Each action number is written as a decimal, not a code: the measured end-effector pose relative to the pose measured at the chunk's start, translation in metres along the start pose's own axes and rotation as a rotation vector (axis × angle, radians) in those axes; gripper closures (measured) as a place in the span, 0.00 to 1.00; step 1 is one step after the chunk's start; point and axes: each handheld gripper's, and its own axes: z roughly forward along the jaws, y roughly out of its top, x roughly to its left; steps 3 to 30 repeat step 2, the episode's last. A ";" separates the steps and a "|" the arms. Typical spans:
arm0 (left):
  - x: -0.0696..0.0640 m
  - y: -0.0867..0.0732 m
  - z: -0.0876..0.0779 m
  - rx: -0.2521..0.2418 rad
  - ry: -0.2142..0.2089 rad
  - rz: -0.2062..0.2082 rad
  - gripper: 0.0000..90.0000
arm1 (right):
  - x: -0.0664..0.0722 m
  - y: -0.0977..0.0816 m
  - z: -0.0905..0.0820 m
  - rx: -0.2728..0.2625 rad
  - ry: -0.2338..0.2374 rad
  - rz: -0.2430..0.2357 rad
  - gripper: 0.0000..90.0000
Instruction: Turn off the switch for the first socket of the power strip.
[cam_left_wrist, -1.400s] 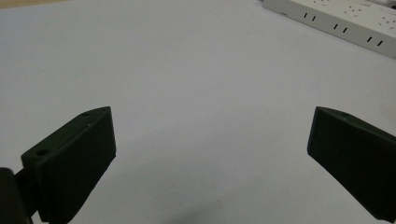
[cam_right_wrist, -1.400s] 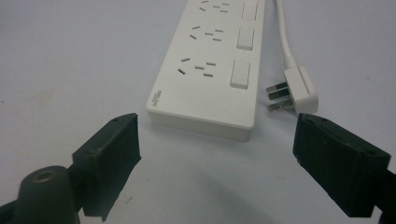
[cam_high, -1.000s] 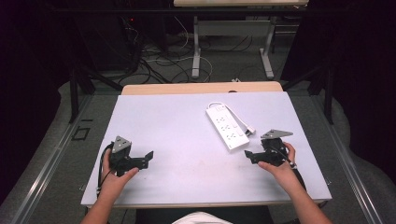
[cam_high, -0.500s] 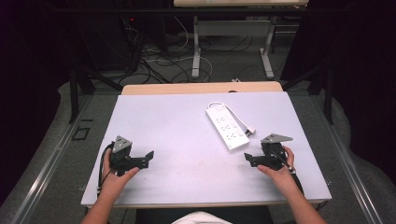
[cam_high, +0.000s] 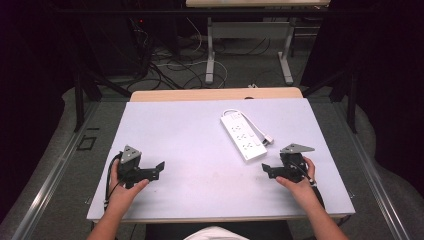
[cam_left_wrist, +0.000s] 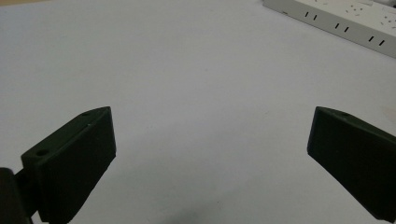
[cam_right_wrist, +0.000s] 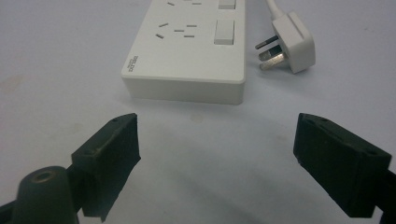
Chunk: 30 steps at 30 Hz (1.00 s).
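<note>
Resting low on the tabletop (cam_high: 200, 130), both claws are gaping empty: right claw (cam_right_wrist: 217, 154) facing the power strip (cam_right_wrist: 187, 51) and plug (cam_right_wrist: 292, 44), left claw (cam_left_wrist: 210, 154) well apart.

A pale grey rectangular tabletop (cam_high: 190, 130) carries one item — a white plastic power strip (cam_high: 243, 136). Its white cord and plug (cam_right_wrist: 293, 43) lie just beside it — flat on the surface.

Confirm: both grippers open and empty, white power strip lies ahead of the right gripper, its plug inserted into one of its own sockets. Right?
Not quite. The plug lies loose on the table beside the power strip, prongs bare, as the right gripper view shows. The rest holds: left gripper and right gripper are open and empty.
</note>
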 end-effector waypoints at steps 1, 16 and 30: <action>0.000 0.000 0.000 0.000 0.000 0.000 0.02 | 0.000 0.000 0.000 0.002 0.001 0.013 0.16; 0.000 0.000 0.000 0.000 0.001 -0.002 0.02 | 0.000 0.000 0.000 0.000 0.001 0.012 0.16; 0.000 0.000 0.000 0.000 0.001 -0.002 0.02 | 0.000 0.000 0.000 0.000 0.001 0.012 0.16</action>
